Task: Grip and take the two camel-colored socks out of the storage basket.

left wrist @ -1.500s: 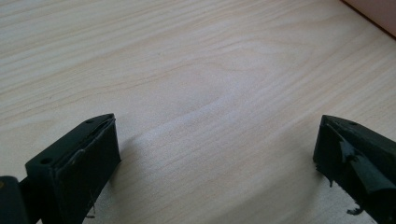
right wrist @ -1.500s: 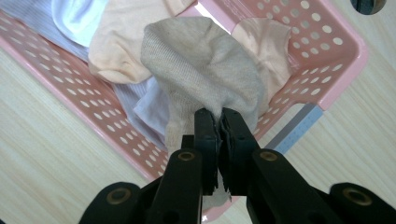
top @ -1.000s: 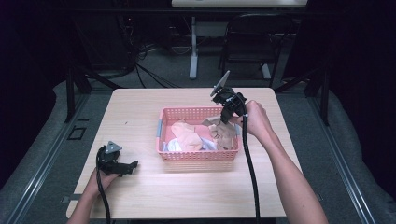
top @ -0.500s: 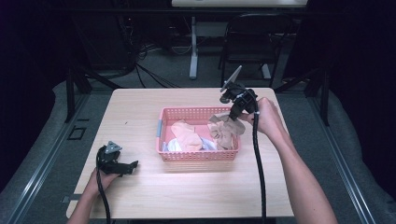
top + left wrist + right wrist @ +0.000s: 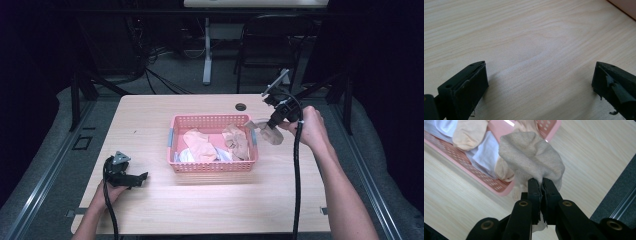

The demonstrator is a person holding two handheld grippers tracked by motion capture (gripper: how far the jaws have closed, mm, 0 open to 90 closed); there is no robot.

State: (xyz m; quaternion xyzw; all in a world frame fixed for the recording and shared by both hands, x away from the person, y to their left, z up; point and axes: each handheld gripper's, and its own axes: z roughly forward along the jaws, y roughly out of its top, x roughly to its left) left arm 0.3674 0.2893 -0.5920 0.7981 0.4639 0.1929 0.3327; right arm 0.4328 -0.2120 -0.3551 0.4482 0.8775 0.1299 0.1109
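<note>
At the table's left, the left gripper [image 5: 131, 178] rests on the wood, jaws wide apart and holding nothing. In the middle sits a pink basket [image 5: 214, 167] of socks. At right, the right gripper [image 5: 270, 126] is clamped on a beige sock [image 5: 531, 160], hanging just past the basket's right rim. The step looks like removal; next, carry it clear and set it down.
</note>
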